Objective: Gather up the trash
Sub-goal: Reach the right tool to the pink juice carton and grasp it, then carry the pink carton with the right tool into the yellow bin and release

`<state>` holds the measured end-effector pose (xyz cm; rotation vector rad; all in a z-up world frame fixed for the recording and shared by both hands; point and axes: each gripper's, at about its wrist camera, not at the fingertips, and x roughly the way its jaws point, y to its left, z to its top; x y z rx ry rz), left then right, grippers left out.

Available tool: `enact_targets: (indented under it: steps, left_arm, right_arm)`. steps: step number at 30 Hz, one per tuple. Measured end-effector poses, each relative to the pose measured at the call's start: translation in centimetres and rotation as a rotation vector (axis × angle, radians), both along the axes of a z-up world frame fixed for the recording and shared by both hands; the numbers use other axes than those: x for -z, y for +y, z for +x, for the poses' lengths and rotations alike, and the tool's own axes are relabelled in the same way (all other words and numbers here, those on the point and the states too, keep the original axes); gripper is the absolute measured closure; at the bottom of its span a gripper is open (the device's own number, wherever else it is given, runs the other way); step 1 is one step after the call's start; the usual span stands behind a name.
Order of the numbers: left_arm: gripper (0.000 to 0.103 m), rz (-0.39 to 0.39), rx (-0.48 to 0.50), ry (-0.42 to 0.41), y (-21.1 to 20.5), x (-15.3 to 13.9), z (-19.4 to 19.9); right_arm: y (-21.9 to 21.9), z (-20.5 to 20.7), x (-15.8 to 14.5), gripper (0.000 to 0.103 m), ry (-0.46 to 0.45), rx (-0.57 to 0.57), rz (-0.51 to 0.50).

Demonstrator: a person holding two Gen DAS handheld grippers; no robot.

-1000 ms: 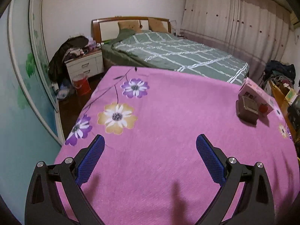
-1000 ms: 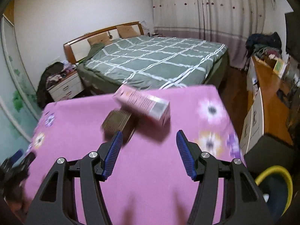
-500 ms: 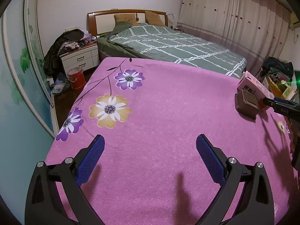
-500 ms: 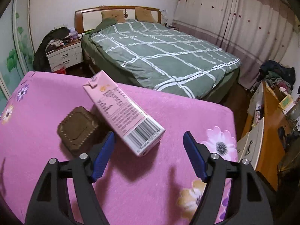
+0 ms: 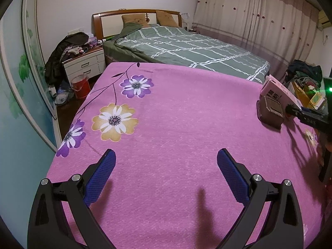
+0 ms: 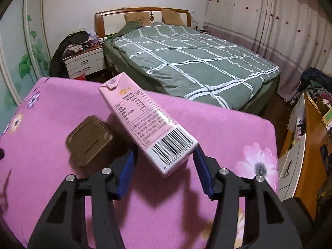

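Note:
A pink milk carton (image 6: 145, 122) lies tilted on the purple flowered tablecloth (image 6: 217, 128), leaning over a small brown box (image 6: 89, 141). My right gripper (image 6: 165, 157) is open, its blue pads on either side of the carton's barcode end, close to it. In the left wrist view the carton (image 5: 278, 91) and brown box (image 5: 270, 110) sit at the far right, with the right gripper's tip (image 5: 307, 118) beside them. My left gripper (image 5: 166, 166) is open and empty over the tablecloth (image 5: 176, 114), far left of the trash.
A bed with a green checked cover (image 6: 197, 62) stands beyond the table. A white nightstand (image 5: 84, 66) piled with clothes and a red bucket (image 5: 79, 86) are at the left. A wooden desk (image 6: 311, 145) with drawers stands to the right.
My right gripper has moved forward to the carton, so its pads now flank the barcode end. The left gripper has shifted only slightly and stays open.

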<state>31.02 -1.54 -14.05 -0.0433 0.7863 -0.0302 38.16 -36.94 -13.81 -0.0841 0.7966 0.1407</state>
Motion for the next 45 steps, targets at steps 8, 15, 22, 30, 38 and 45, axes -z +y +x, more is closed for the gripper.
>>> enact_targets:
  steps: [8,15,22,30,38,45]
  left_arm:
    - [0.006,0.018,0.025,-0.011,-0.8,-0.2,-0.3]
    - [0.006,0.031,0.034,-0.024,-1.2,-0.4,-0.8]
    - [0.006,0.036,0.032,-0.032,-1.3,-0.5,-1.2]
    - [0.006,0.044,0.039,-0.048,-1.6,-0.7,-1.6]
    - [0.006,0.049,0.04,-0.05,-1.7,-0.9,-1.7]
    - [0.006,0.05,0.045,-0.05,-1.8,-0.9,-1.8]
  right_arm:
    - [-0.8,-6.6,-0.9,0.056,0.003,0.08,-0.007]
    - [-1.6,-15.6,-2.0,0.057,-0.049,0.135,0.071]
    - [-1.5,-23.4,-3.2,0.058,-0.107,0.155,0.122]
    - [-2.0,-28.9,-5.7,0.06,-0.179,0.228,0.141]
    - [-5.1,-32.7,-7.3,0.062,-0.214,0.34,0.134]
    - [-9.8,-34.2,-7.5,0.062,-0.239,0.515,0.075]
